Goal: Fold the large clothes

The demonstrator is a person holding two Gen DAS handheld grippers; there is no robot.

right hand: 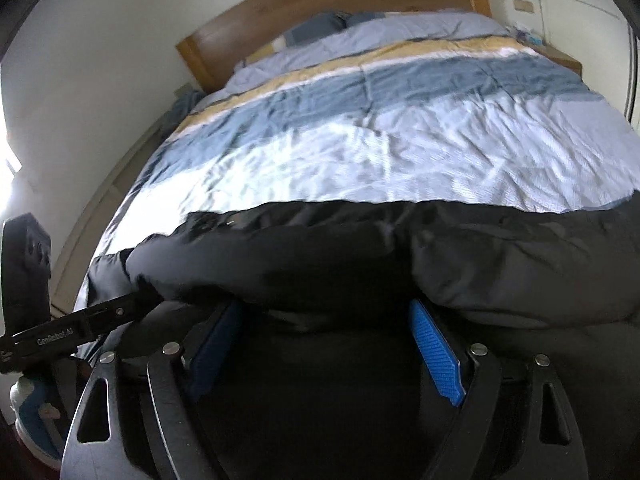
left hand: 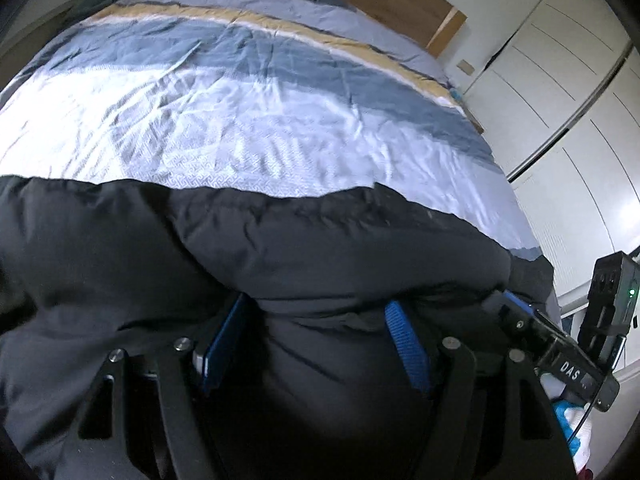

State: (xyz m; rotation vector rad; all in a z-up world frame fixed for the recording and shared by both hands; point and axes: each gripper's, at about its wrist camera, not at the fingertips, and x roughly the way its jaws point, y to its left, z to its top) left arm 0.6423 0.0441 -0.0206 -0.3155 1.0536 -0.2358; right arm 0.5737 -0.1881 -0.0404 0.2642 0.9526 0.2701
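Left gripper (left hand: 316, 312) and right gripper (right hand: 328, 312), jaws spread wide.

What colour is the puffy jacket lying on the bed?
Black. The puffy jacket shows best in the right wrist view, lying across the striped bedspread.

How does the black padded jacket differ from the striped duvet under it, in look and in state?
The black padded jacket is plain, dark and puffy; the striped duvet is thin and pale, with blue, yellow and white bands. The jacket is bunched at the near edge; the duvet lies spread across the bed. Both are wrinkled.
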